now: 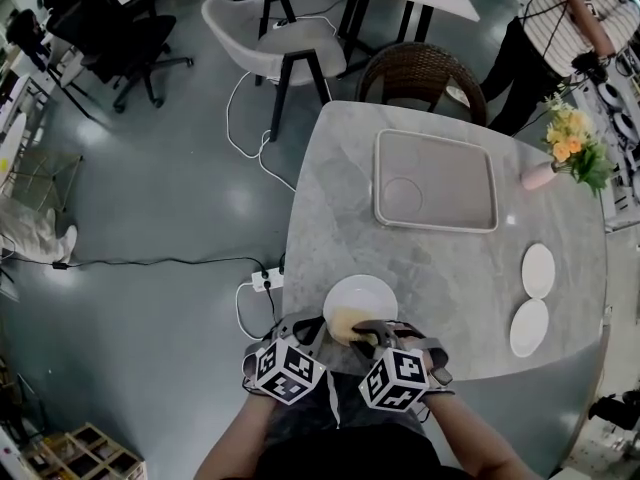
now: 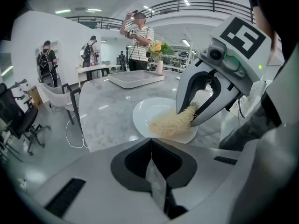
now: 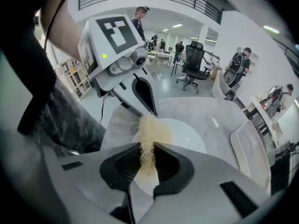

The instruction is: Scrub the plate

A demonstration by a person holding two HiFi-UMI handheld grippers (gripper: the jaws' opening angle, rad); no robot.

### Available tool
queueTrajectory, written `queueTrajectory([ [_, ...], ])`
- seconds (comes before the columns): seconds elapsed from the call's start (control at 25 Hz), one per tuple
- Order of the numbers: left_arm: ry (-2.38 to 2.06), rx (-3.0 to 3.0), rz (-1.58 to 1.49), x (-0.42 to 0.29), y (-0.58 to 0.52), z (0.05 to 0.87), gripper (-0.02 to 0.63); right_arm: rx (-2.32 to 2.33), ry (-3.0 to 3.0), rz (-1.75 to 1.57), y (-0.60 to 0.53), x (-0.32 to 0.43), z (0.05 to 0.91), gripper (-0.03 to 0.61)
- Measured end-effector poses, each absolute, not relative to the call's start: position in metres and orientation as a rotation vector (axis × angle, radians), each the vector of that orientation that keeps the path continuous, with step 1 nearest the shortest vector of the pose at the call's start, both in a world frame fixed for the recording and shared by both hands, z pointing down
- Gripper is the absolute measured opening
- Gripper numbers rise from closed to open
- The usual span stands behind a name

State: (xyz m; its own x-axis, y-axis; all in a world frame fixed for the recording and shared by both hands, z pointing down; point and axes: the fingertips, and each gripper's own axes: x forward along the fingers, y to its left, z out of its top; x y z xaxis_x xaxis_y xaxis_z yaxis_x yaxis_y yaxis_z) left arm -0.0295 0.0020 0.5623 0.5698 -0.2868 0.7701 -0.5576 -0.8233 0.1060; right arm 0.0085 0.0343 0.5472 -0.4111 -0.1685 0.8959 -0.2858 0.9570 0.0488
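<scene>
A white plate (image 1: 372, 291) lies at the near edge of the marble table (image 1: 340, 198). A tan fibrous scrubber (image 1: 349, 322) rests on its near part. My right gripper (image 1: 372, 336) is shut on the scrubber (image 3: 148, 134), and fibres stick out between its jaws over the plate (image 3: 187, 134). In the left gripper view, the right gripper (image 2: 190, 116) presses the scrubber (image 2: 169, 124) onto the plate (image 2: 149, 110). My left gripper (image 2: 150, 142) is shut on the plate's near rim, with a thin pale edge between its jaws. It sits at the plate's left front (image 1: 318, 330).
A grey tray (image 1: 435, 180) lies at the table's middle back. Two small white plates (image 1: 538, 270) (image 1: 529, 328) sit at the right edge, a pink vase with flowers (image 1: 568, 148) at the far right. Behind the table are a wicker chair (image 1: 420, 73) and a person in a striped shirt (image 1: 560, 28).
</scene>
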Motion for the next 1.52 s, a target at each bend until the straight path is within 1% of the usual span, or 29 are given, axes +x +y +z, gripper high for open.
queueTrajectory([
  [0.12, -0.687, 2.469, 1.122, -0.03, 0.002, 0.562, 0.014, 0.335, -2.038, 0.173, 0.029, 0.0, 0.545, 0.071],
  [0.24, -0.682, 2.472, 1.128, -0.03, 0.002, 0.562, 0.014, 0.35, -2.048, 0.135, 0.02, -0.006, 0.542, 0.071],
  [0.56, -0.687, 2.476, 1.132, -0.031, -0.002, 0.561, 0.014, 0.298, -1.896, -0.321, -0.009, -0.006, 0.544, 0.071],
  [0.76, -0.684, 2.479, 1.139, -0.03, -0.002, 0.561, 0.014, 0.297, -1.829, -0.441, -0.025, 0.006, 0.543, 0.071],
  [1.08, -0.675, 2.479, 1.144, -0.031, -0.002, 0.561, 0.014, 0.372, -1.719, -0.433, -0.046, 0.046, 0.543, 0.071],
  [1.52, -0.653, 2.478, 1.169, -0.034, 0.001, 0.564, 0.014, 0.374, -1.665, -0.375, -0.016, 0.084, 0.545, 0.071],
])
